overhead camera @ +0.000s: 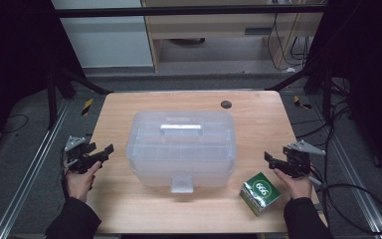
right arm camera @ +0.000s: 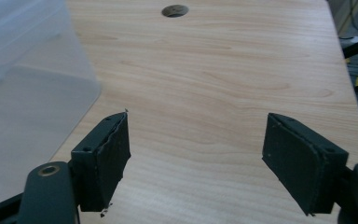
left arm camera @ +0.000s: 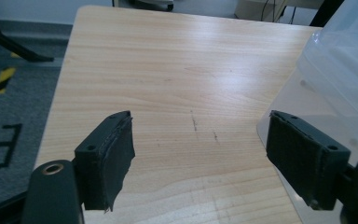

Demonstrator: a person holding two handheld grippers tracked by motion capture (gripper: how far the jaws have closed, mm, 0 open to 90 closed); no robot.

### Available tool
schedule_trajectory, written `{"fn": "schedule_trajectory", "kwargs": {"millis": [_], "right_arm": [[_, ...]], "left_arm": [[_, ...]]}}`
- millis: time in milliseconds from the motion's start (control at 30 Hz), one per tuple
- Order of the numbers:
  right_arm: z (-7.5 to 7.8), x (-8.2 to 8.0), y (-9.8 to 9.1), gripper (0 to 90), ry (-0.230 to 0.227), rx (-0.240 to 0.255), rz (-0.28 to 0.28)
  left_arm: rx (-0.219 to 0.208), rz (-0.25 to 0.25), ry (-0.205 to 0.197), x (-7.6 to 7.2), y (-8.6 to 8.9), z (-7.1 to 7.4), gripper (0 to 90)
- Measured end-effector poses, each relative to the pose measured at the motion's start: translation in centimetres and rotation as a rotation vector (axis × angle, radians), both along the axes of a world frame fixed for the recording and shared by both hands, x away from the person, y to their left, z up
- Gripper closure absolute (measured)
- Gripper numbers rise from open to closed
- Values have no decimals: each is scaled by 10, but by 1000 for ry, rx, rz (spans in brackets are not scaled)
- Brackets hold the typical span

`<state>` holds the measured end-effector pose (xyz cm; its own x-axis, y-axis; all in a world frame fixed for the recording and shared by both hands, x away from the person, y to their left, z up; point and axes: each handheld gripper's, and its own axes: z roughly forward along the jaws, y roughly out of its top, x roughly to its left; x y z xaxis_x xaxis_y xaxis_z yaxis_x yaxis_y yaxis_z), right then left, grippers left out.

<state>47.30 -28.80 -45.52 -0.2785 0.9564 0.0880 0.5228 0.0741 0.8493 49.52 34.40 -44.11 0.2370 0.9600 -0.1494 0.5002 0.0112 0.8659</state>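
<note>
Both grippers, left (overhead camera: 99, 154) and right (overhead camera: 274, 160), gape empty at nine and three o'clock of the closed storage box (overhead camera: 181, 149); opening its front latch (overhead camera: 181, 184) likely comes next.

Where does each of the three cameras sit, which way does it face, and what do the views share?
High view: above the person's side, looking forward and down on the table; both forearms, left gripper, right gripper, green box.
Left gripper view: rides the left gripper, facing across bare wood; open jaws.
Right gripper view: rides the right gripper, facing the far edge; open jaws.
Shared: the clear plastic box.
</note>
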Motion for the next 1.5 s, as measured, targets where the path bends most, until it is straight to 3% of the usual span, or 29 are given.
{"fn": "schedule_trajectory", "kwargs": {"millis": [100, 133, 233, 267, 367, 567, 700, 833, 1100, 1367, 1500], "right_arm": [[2, -5, 3, 251, -1, -1, 33], [2, -6, 4, 254, -3, -6, 41], [4, -7, 8, 264, -6, -8, 45], [6, -8, 10, 272, -11, -5, 47], [7, -9, 13, 276, -4, -1, 52], [7, -9, 18, 279, -6, -14, 58], [6, -9, 19, 279, -4, -18, 69], [5, -9, 19, 278, 3, -35, 68], [7, -9, 18, 276, -5, -33, 64], [10, -10, 23, 269, -11, -54, 74], [11, -10, 25, 261, -15, -72, 85]], "left_arm": [[17, -2, -14, -2, -1, 5, 242], [38, 2, -40, -4, -3, 10, 249], [48, -3, -48, -5, -3, 14, 252], [60, -18, -70, -7, -4, 18, 249], [53, -21, -86, -7, -4, 23, 247], [55, -71, -87, -8, -8, 32, 246], [108, -102, -138, -11, -11, 45, 236], [113, -118, -164, -16, -13, 58, 232], [133, -134, -183, -20, -15, 74, 226], [123, -154, -201, -24, -16, 89, 222], [153, -172, -200, -24, -18, 97, 223]]}}
